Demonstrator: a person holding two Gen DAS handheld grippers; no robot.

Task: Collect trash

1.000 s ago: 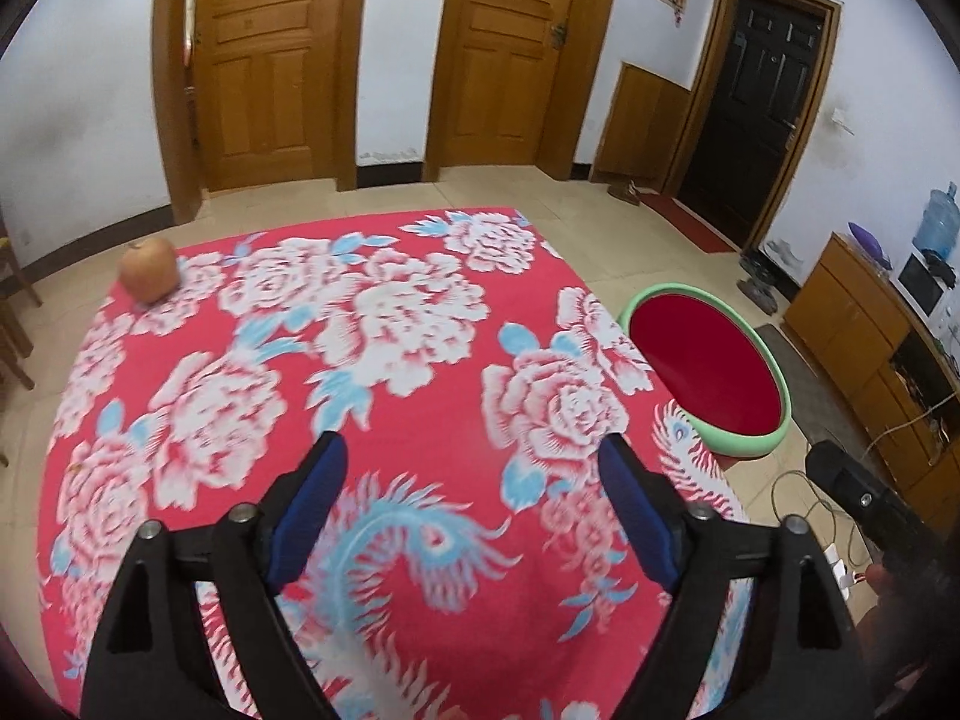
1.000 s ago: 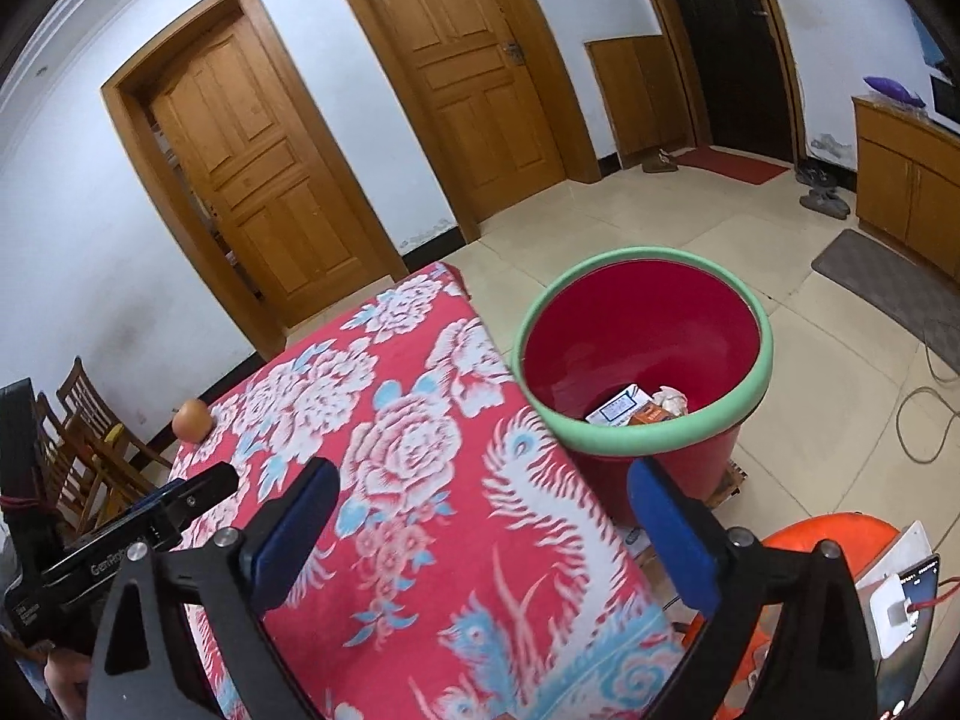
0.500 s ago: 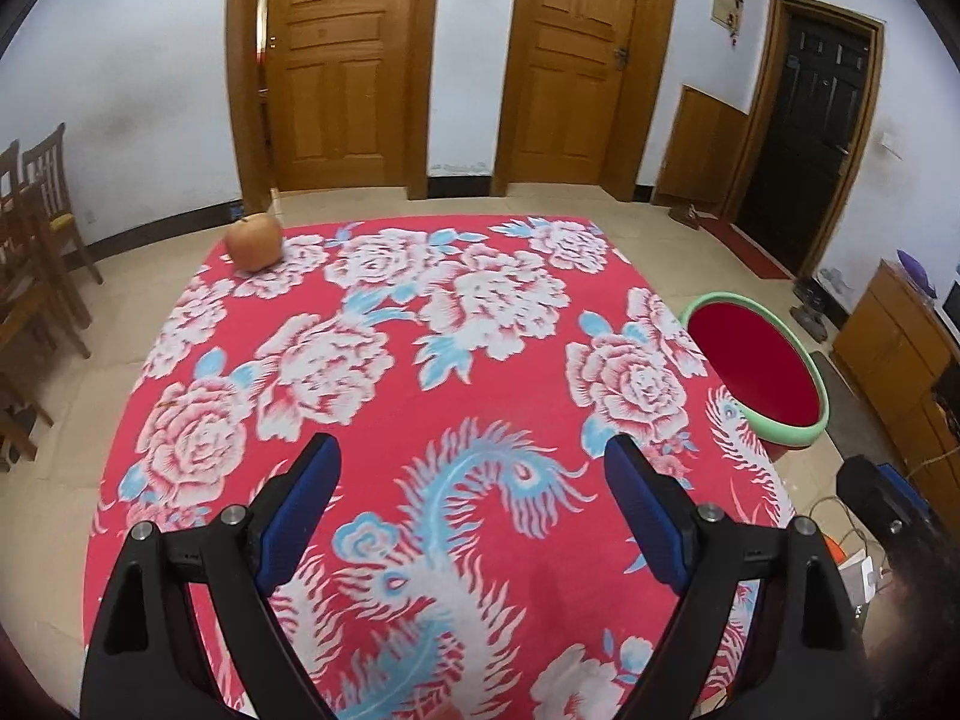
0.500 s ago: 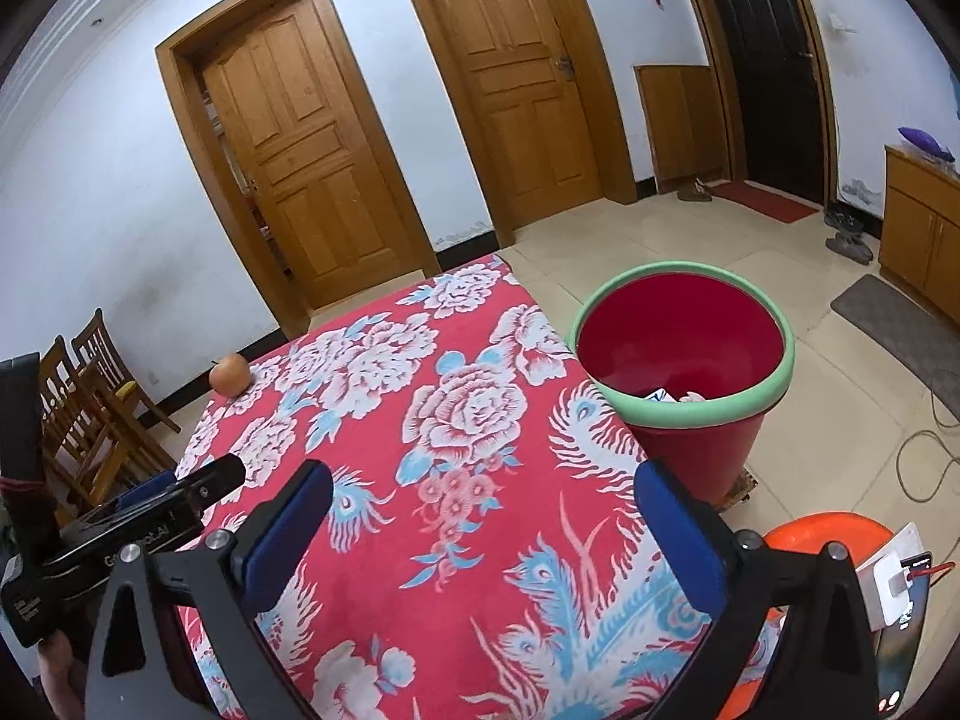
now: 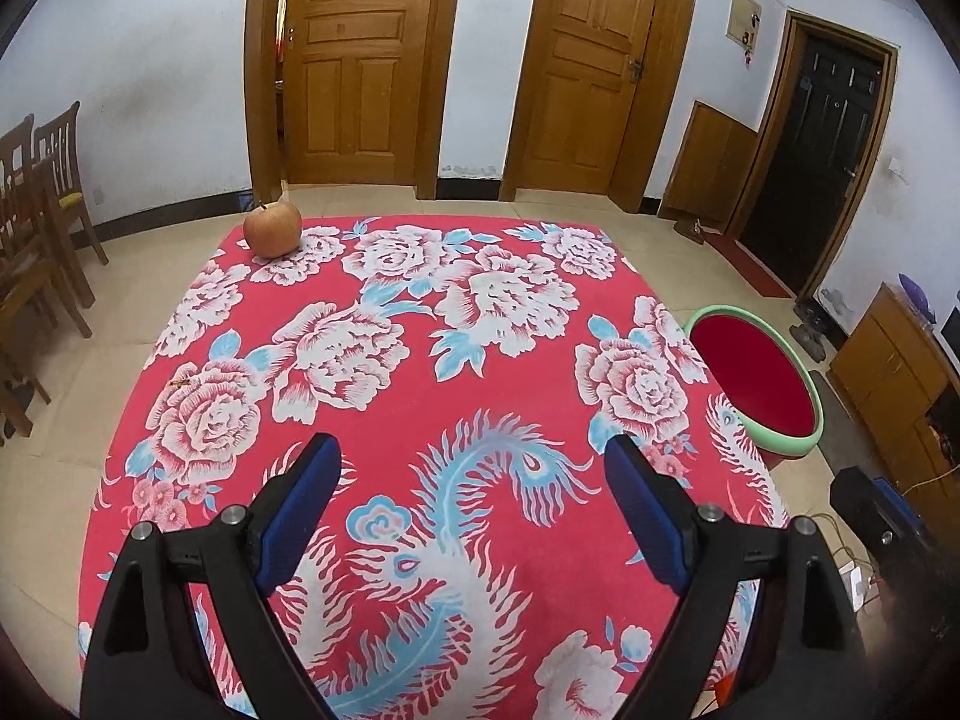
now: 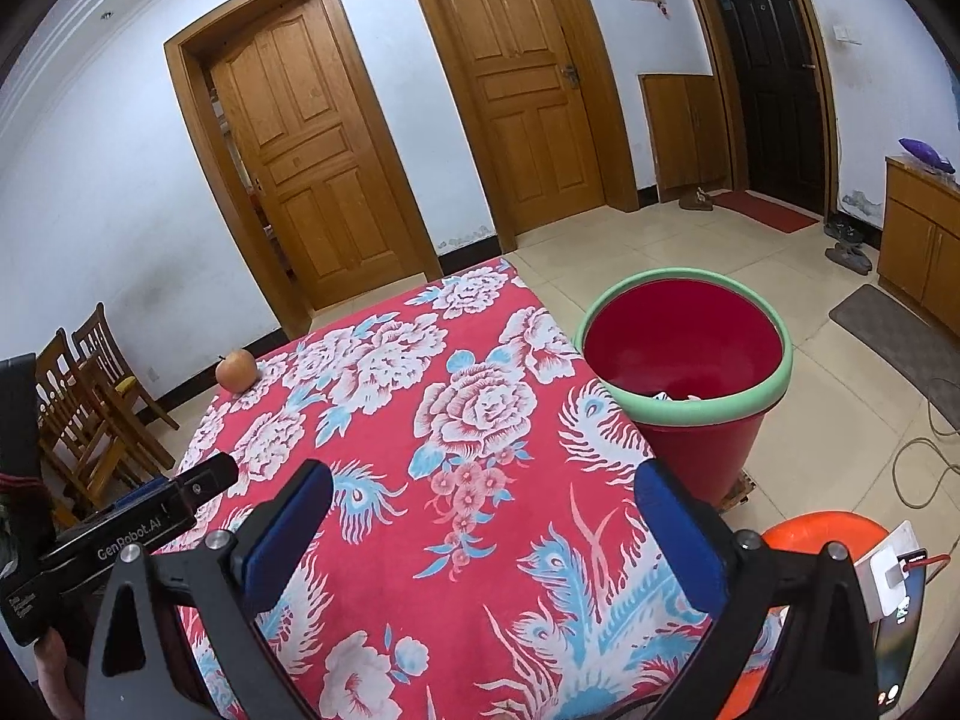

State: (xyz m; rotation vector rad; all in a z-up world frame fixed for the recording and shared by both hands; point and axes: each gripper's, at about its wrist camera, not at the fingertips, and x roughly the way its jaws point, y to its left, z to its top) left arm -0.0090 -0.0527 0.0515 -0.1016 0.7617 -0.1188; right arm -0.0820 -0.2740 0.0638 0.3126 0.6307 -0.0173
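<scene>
Over the near edge of the table, both of my claws hang spread wide with nothing between the blue pads. Left gripper (image 5: 471, 480): released, empty, pointing down the length of the red floral tablecloth (image 5: 420, 360). Right gripper (image 6: 483, 507): also released and empty, angled toward the table's right side.

Trash location: the red bin with the green rim (image 6: 684, 360) stands on the floor just beside the right edge of the table. Some pale scraps (image 6: 675, 397) lie at its bottom, mostly hidden behind the near rim. On the cloth I can find only one thing that looks like litter, a tiny brown scrap (image 5: 180, 383) near the left edge, too small to identify. An apple (image 5: 273, 229) sits whole at the far left corner; I judge it is not trash.

Judgement: collection looks nearly finished, with at most that scrap left.

Risks from here:
- The scrap is small and flat. Closing on it could pinch the cloth instead and drag the cloth.
- A dragged cloth could roll the apple off the far corner, since it rests close to the edge.
- Mistaking the apple for trash would be the wrong pick.
- An orange stool (image 6: 822, 531) with a phone and charger on it stands close to my right claw; a careless swing toward the bin could knock them.
</scene>
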